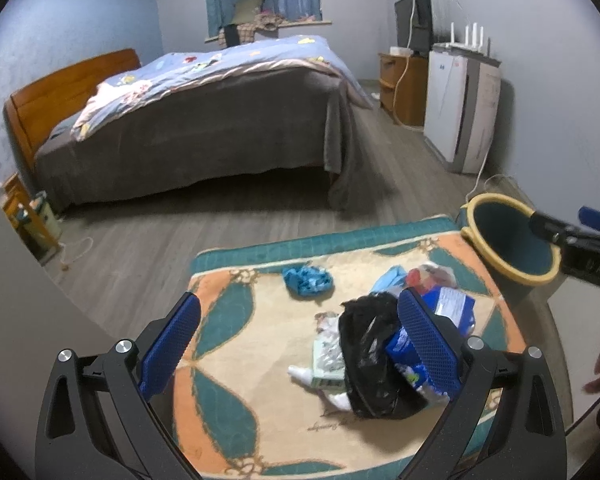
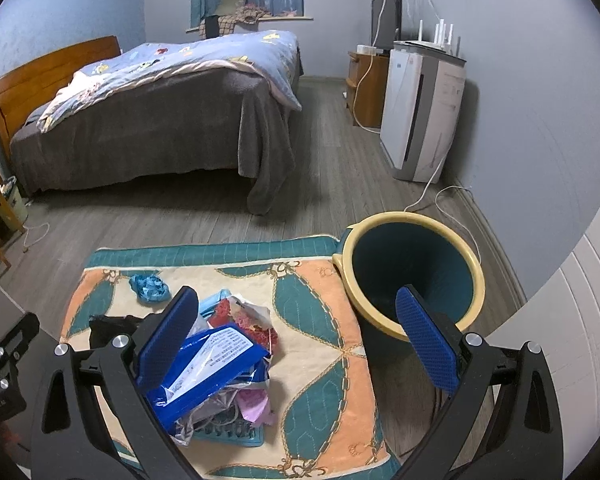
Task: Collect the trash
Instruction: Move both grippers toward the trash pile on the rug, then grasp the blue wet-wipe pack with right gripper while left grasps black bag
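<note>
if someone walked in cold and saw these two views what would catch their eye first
Probably the heap of trash on the patterned rug: a black plastic bag, a blue wrapper and a small blue crumple lying apart toward the bed. Next, the yellow-rimmed bin at the rug's right corner, which looks empty. Both the left tongs and the right tongs hang open over the mess, holding nothing.

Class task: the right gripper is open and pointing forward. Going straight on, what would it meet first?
Probably the rug just left of the bin; the right gripper is empty. Depth is uncertain, so its right finger might clip the bin's rim first.
</note>
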Demonstrator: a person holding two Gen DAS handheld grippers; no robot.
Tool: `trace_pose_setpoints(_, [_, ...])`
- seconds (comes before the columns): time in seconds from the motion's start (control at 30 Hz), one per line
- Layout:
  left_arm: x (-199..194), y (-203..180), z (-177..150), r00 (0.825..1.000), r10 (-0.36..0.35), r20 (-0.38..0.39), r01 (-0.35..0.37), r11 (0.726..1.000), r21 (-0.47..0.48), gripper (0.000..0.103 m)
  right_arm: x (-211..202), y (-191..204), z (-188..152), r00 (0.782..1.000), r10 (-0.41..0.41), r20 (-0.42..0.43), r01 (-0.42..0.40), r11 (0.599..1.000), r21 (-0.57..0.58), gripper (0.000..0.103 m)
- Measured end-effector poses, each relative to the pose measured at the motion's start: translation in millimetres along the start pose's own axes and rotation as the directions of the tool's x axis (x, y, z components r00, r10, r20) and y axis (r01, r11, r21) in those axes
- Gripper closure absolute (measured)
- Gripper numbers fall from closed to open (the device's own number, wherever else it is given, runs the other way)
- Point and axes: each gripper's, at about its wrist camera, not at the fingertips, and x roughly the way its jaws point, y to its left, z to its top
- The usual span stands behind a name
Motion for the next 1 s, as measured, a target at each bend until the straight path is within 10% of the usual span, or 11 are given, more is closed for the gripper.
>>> trace_pose_setpoints(0.47, [54.4, -11.1, -15.9, 0.983, -0.097, -0.158, 0.100, 0.995, 0.016, 0.005, 58.8, 1.2, -7.5, 0.961, 0.166, -0.223, -0.153, 0.985, 0.074, 0.006])
trace_pose_setpoints(0.6, [70.0, -17.3, -20.6, 0.975, -0.104, -0.197, 0.116, 0.992, 0.049, 0.009, 79.8, 11.7, -19.2, 0.935, 0.187, -0.300, -0.176, 0.982, 0.064, 0.020])
trace_pose_setpoints(0.9, [101.6, -11.5, -28.8, 0.937, -0.163, -0.309, 0.187, 0.981, 0.050, 0.060, 129.4, 32.4, -51.6, 0.797, 0.334, -0.504, -0.275, 0.942, 0.191, 0.037])
trace_pose_setpoints(1.0, [103.6, -14.2, -28.6, 0.930, -0.191, -0.313, 0.222, 0.973, 0.065, 0.085, 130.0, 32.1, -50.9, 0.792, 0.346, -0.503, -0.276, 0.938, 0.210, 0.049])
